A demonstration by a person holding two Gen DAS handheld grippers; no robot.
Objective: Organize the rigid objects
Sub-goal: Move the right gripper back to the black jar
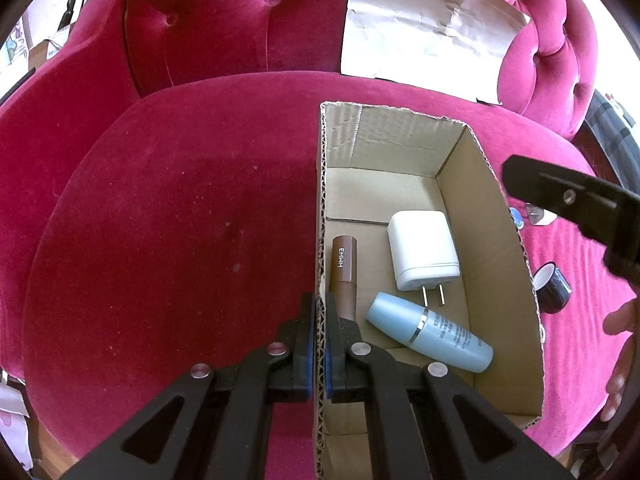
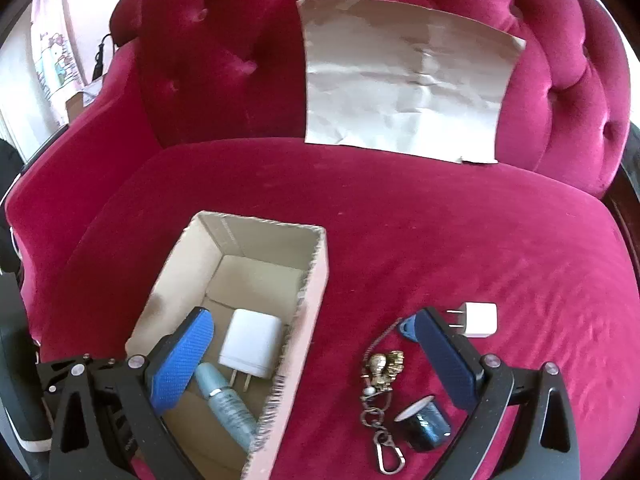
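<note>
Both grippers work at the cardboard box [image 1: 492, 240], an open-topped carton on the seat of a crimson velvet sofa [image 1: 180, 208]. Closed tight, the left gripper [image 1: 319, 320] pinches the box's left wall between its blue pads, near the corner closest to that camera. Spread as wide as it goes and holding nothing, the right gripper [image 2: 316, 344] straddles the box's right wall, with one blue-padded finger over the inside and the other over the cushion outside.

Inside the box lie three things: a white charger [image 1: 422, 256] with its prongs toward the near end, a pale blue bottle [image 1: 432, 334] on its side just in front of the charger, and a brown tube [image 1: 343, 272] lettered EMMM along the left wall.

Outside the box, on the seat to its right, sit a smaller white plug [image 2: 478, 319], a keychain [image 2: 382, 384] with gold charms and a clip, and a dark tape roll [image 2: 426, 424]. Beyond the box, a creased sheet of paper [image 2: 404, 84] leans on the tufted backrest.
</note>
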